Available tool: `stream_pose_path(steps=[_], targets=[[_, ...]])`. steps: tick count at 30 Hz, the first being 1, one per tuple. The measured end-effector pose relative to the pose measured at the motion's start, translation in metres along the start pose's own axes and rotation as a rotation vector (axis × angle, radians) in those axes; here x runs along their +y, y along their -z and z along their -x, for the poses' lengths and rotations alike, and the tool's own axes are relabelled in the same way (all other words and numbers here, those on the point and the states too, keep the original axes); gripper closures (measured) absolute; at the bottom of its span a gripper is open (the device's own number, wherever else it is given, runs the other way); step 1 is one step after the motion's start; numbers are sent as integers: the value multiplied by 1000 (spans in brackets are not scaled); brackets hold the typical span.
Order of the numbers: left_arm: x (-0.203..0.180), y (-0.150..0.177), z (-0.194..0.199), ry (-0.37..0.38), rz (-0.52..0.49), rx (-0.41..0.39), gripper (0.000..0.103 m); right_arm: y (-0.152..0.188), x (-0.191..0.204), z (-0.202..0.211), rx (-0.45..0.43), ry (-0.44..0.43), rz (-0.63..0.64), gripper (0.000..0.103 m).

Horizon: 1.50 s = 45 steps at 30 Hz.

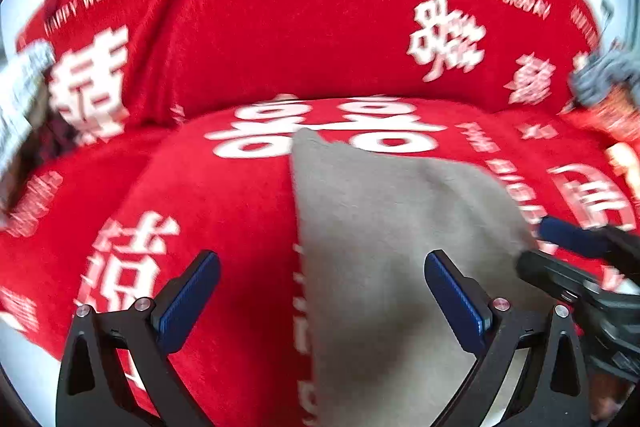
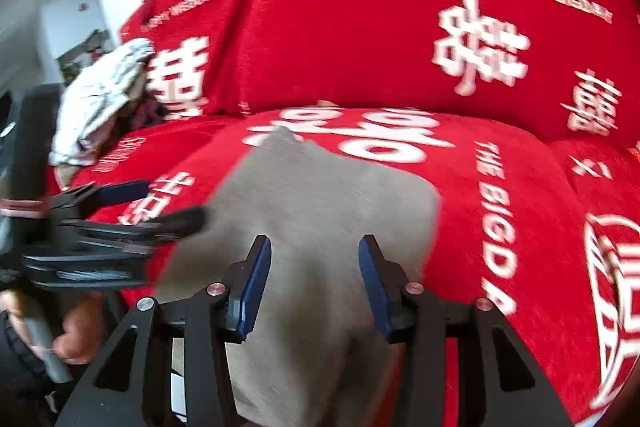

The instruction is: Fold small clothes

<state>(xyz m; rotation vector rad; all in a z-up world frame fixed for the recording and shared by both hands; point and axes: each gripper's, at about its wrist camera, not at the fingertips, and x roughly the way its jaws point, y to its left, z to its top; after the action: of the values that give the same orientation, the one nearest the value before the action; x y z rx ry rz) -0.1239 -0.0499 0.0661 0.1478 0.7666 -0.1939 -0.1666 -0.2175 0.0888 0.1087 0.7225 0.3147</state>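
Observation:
A small grey garment (image 1: 380, 227) lies flat on the red sofa seat, one corner pointing toward the backrest. My left gripper (image 1: 320, 259) hovers over its left edge, jaws spread wide and open, nothing between the blue pads. From the right wrist view the same grey garment (image 2: 320, 195) fills the middle, and my right gripper (image 2: 315, 243) stands above it, open, with the pads clear of the cloth. The left gripper (image 2: 160, 205) shows at the garment's left edge, the right gripper (image 1: 554, 247) at its right edge.
The sofa cover (image 1: 240, 207) is red with white characters; its backrest (image 2: 380, 47) rises behind. A crumpled white patterned pile (image 2: 100, 95) sits at the left end, a grey-blue garment (image 1: 604, 75) at the right. A hand (image 2: 76, 339) grips the left tool's handle.

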Motion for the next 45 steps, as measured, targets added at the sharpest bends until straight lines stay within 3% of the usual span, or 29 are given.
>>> stream_pose_path(steps=[5,7,12,14,18,22,28,31,35,38,45], targets=[[-2,-6,-52,-80,-31,117,1,-11,-16,-43,105,23,-40,53],[0,-4,-65,-71,-27,146,1,-14,-37,-68,168,40,-99,53],[4,-15,-75,-41,6,178,0,-25,-49,-88,184,61,-126,53],[2,-11,-59,-52,-13,149,0,-25,-38,-74,169,101,-97,53],[-2,9,-26,-9,-41,103,0,-4,1,-31,90,50,34,52],[-5,34,-15,-33,-61,109,0,36,19,-25,141,72,99,48],[-9,53,11,-39,-92,89,0,64,27,-8,164,135,112,48],[-10,54,32,-35,-94,19,0,63,38,8,137,176,135,47],[-7,49,51,-53,-39,-80,0,53,51,26,67,217,151,37],[-4,48,56,-56,-9,-85,0,49,55,28,52,261,137,34],[-6,52,64,-62,-3,-104,0,53,49,21,77,275,53,34]])
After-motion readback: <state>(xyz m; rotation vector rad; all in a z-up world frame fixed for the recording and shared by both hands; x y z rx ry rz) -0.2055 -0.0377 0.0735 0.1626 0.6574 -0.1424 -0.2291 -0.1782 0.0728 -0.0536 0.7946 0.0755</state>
